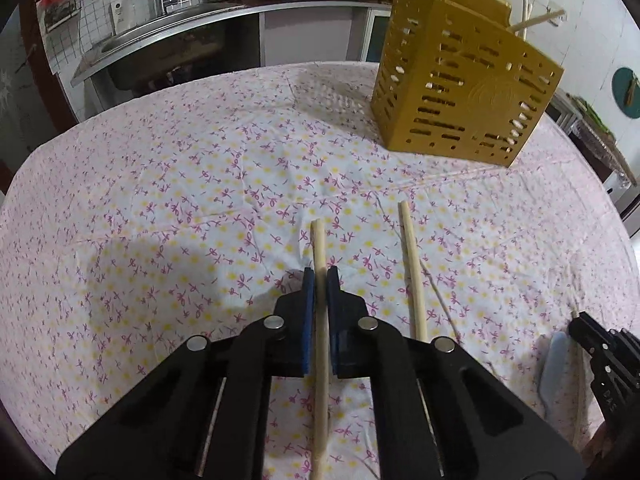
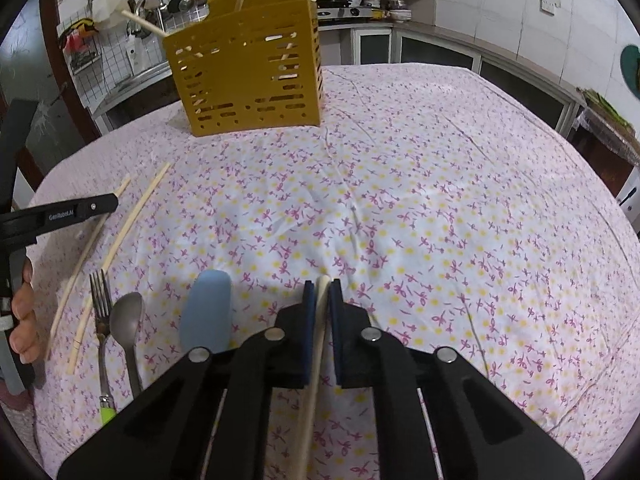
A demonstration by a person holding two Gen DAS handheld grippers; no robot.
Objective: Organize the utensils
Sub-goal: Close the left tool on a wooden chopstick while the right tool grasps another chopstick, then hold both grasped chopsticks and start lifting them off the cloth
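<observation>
My left gripper (image 1: 321, 274) is shut on a pale wooden chopstick (image 1: 319, 240) that lies flat on the flowered tablecloth, its tip poking out ahead of the blue pads. A second chopstick (image 1: 412, 268) lies parallel just to its right. My right gripper (image 2: 322, 285) is shut on another chopstick (image 2: 315, 360), also down at the cloth. The yellow slotted utensil holder (image 1: 464, 88) (image 2: 248, 68) stands at the far side with several chopsticks sticking out of it.
Left of the right gripper lie a blue spatula (image 2: 208, 316), a metal spoon (image 2: 127, 320) and a green-handled fork (image 2: 102, 308). A hand (image 2: 24, 320) holds the left gripper's body. Kitchen counters and a sink lie beyond the table's far edge.
</observation>
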